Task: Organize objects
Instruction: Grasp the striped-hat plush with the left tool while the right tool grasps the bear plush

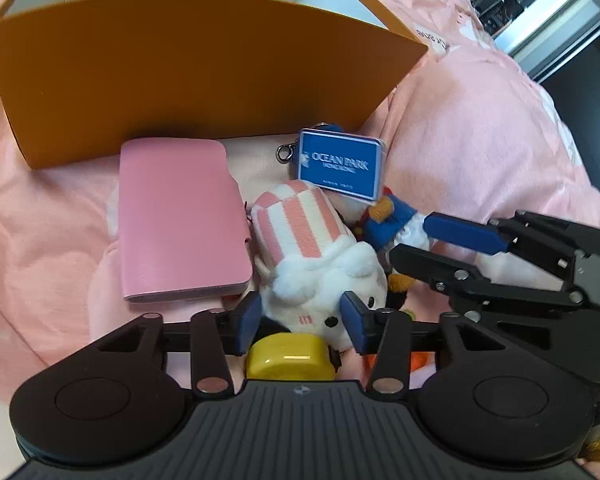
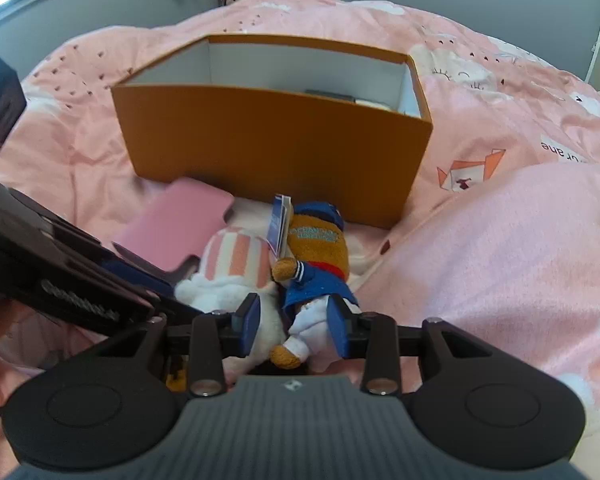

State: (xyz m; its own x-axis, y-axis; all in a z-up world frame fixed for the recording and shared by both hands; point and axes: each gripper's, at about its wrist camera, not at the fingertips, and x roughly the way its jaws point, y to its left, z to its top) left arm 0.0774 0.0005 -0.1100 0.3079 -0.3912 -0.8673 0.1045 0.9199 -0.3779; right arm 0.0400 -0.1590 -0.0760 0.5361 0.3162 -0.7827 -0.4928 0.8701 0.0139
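Observation:
A white plush with a pink-striped hat (image 1: 312, 248) (image 2: 232, 260) lies on the pink bedding in front of an orange box (image 1: 180, 80) (image 2: 276, 140). My left gripper (image 1: 304, 322) is open, its blue pads on either side of the plush's head. Beside it lies a brown bear plush in a blue sailor jacket (image 1: 392, 216) (image 2: 320, 240) with a blue Ocean Park tag (image 1: 338, 164). My right gripper (image 2: 294, 322) (image 1: 412, 238) is shut on the bear's lower body. A pink flat case (image 1: 176, 220) (image 2: 176, 228) lies to the left. A yellow object (image 1: 288, 356) sits under my left gripper.
The orange box is open on top with white inner walls, and a dark item (image 2: 332, 95) lies inside at the far right. Rumpled pink bedding (image 2: 500, 260) rises in a fold on the right. Grey walls and a window stand beyond the bed.

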